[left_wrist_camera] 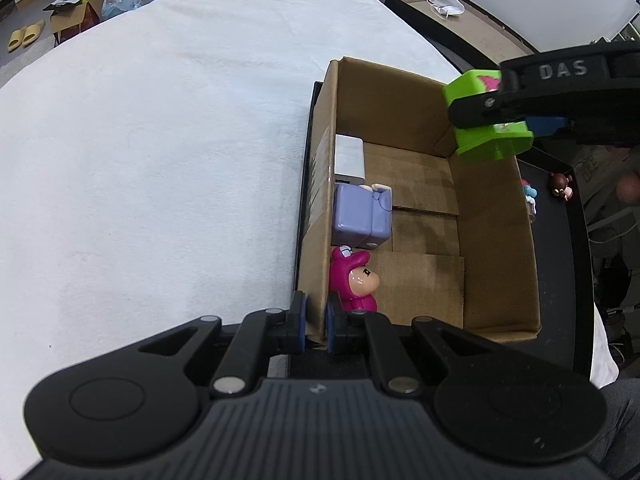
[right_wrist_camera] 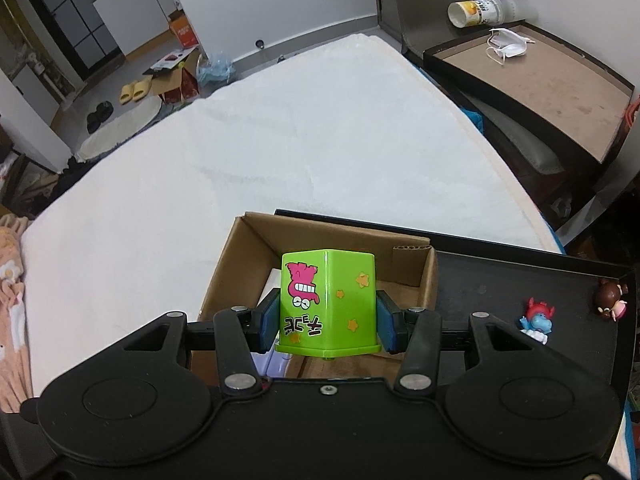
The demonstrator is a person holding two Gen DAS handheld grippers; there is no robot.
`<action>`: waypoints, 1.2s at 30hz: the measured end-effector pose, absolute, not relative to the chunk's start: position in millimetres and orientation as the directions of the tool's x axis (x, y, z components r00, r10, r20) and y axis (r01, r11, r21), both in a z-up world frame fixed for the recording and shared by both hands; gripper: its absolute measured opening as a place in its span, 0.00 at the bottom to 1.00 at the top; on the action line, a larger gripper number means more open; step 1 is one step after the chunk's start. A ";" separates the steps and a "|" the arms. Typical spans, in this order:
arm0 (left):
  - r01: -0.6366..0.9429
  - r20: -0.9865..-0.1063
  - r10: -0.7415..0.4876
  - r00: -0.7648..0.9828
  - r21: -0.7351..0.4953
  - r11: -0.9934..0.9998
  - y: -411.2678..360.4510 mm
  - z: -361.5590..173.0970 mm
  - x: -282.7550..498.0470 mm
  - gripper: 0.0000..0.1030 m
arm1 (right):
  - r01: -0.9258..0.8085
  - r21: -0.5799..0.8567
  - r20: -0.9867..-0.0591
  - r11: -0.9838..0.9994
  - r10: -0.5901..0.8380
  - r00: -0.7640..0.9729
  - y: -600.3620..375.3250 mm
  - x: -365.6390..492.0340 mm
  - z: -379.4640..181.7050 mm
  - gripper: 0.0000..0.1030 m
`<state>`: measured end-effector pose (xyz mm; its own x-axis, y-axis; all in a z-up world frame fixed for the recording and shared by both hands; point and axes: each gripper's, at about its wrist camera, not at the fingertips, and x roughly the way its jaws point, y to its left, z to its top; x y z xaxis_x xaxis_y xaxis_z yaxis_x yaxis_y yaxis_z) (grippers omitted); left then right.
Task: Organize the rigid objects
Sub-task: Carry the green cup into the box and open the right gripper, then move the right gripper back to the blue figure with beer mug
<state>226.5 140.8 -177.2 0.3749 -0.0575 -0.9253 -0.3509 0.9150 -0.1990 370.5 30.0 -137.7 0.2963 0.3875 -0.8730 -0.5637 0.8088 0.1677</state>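
"DAS" is read on the right gripper [left_wrist_camera: 504,114], which is clamped on a green box [right_wrist_camera: 328,304] bearing a pink cartoon sticker, held above the cardboard box [left_wrist_camera: 496,240]. The carton's wall is pinched by the left gripper [left_wrist_camera: 316,326], beside a pink figurine [left_wrist_camera: 354,280] and purple cube [left_wrist_camera: 360,216].

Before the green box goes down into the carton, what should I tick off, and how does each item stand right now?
1. Right claw shut on green box: ok.
2. Green box over the carton: ok.
3. Left claw clamped on the carton's wall: ok.
4. Bare floor beside white box, purple box and pink figure: ok.
5. Green box right way up: not ok, its print reads inverted.
6. Clearance below it: cannot tell.
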 end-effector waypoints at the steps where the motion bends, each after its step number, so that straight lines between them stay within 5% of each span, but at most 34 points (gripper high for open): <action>1: -0.351 -0.926 -0.056 0.374 -0.197 0.915 140.5 -177.3 226.7 0.09 | -0.567 0.167 -0.874 0.806 0.387 0.293 31.9 370.8 -139.8 0.46; 22: -0.347 -0.929 -0.041 0.367 -0.177 0.921 135.7 -178.0 229.0 0.09 | -0.546 0.175 -0.892 0.819 0.366 0.264 53.0 384.0 -179.6 0.48; 36: -0.349 -0.930 -0.036 0.365 -0.172 0.921 135.3 -177.6 229.3 0.09 | -0.567 0.223 -0.857 0.793 0.436 0.273 15.0 374.3 -146.3 0.53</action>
